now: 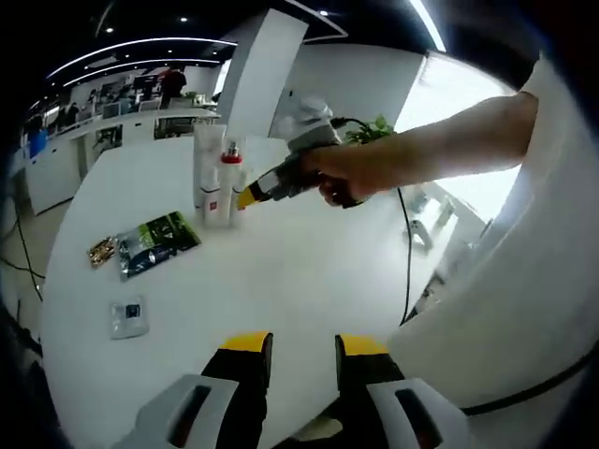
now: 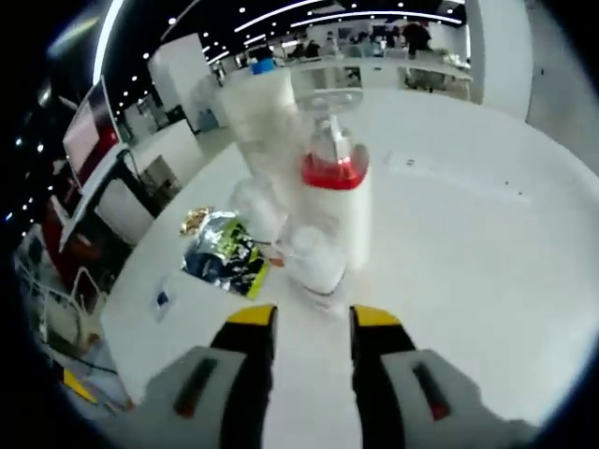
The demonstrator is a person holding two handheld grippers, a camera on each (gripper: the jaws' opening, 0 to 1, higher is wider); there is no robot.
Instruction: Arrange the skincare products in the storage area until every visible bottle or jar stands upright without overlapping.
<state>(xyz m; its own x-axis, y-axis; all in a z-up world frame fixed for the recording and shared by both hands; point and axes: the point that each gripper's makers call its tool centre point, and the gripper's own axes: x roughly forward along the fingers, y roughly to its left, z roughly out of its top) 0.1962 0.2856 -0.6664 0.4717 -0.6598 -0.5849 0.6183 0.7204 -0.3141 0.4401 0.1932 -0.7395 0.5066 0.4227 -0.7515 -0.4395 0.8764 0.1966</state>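
left tongs (image 1: pixel 304 348) spread | right tongs (image 2: pixel 314 318) spread; bottle (image 2: pixel 335 210) labels unreadable

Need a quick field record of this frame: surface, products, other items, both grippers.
surface: white round table
products: cluster of white bottles, upright; one with a red collar, a taller white tube behind it
other items: green foil packet, small gold packet, small clear sachet, all lying flat beside the bottles
left gripper: jaws open, nothing between them, over bare table
right gripper: jaws open, just short of the red-collared bottle; contact cannot be told
hand: holding the right gripper
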